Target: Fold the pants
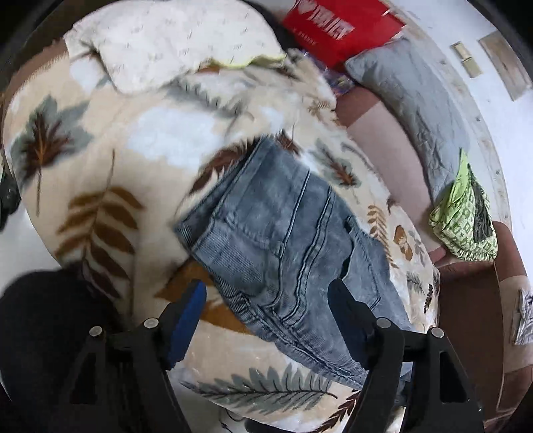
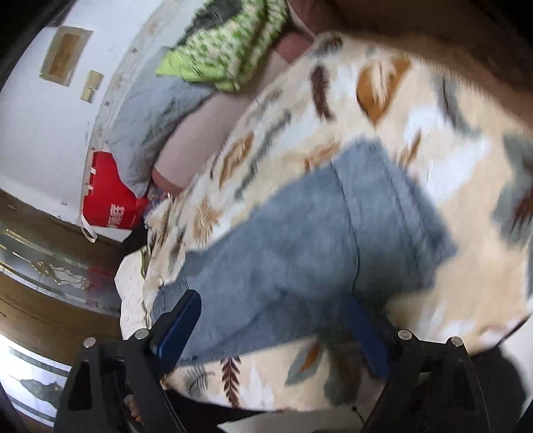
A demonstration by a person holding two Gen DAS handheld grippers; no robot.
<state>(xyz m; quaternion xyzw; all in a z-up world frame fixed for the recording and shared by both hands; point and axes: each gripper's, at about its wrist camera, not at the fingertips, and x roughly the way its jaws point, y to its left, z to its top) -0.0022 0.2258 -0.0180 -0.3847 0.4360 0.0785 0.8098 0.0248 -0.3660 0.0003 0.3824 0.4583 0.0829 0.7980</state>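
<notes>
Faded blue jeans (image 1: 283, 239) lie folded into a compact bundle on a cream leaf-print blanket (image 1: 100, 160). My left gripper (image 1: 266, 289) is open and empty, hovering just above the near edge of the jeans, one finger on each side of the bundle. In the right wrist view the jeans (image 2: 299, 246) appear blurred from motion, lying on the same blanket (image 2: 449, 166). My right gripper (image 2: 273, 303) is open and empty, its fingers spread over the near part of the denim, not holding it.
A grey pillow (image 1: 413, 100), a green patterned cloth (image 1: 466, 213) and a red bag (image 1: 336, 26) lie beyond the blanket on a pink-brown bed surface (image 1: 376, 140). A white quilted pillow (image 1: 173, 36) lies at the blanket's far end. A white wall (image 2: 40, 126) stands behind.
</notes>
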